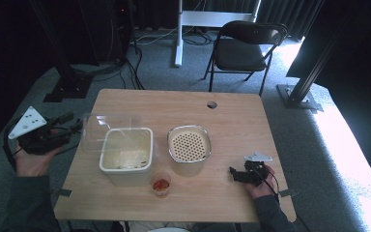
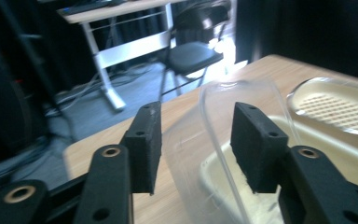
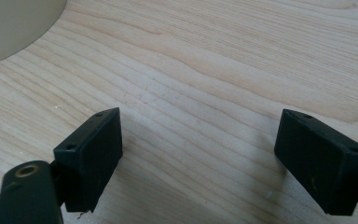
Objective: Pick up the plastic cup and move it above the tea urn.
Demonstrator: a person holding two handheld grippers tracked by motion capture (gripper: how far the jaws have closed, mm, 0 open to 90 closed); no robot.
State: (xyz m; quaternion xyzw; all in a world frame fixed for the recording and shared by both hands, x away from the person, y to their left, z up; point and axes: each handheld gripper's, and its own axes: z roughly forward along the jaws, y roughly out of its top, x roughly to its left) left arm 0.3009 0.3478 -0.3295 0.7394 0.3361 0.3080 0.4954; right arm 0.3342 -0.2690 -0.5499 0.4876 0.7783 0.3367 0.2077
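Overhead, a light wooden table [image 1: 232, 121] stands on grey carpet, a black folding chair [image 1: 244, 48] beyond it. The left gripper [image 1: 72, 126] holds its jaws parted around the clear lid's [image 1: 101, 130] rim, above the cream container [image 1: 125, 157]. The right gripper [image 1: 233, 172] rests wide open, holding nothing

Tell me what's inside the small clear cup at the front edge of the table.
The small clear cup holds red-orange pieces, too small to identify. What lies beneath them is hidden.

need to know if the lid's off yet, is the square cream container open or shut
Open. The clear lid is tilted up off the cream container, between the jaws of the left gripper, and the container's inside shows from above.
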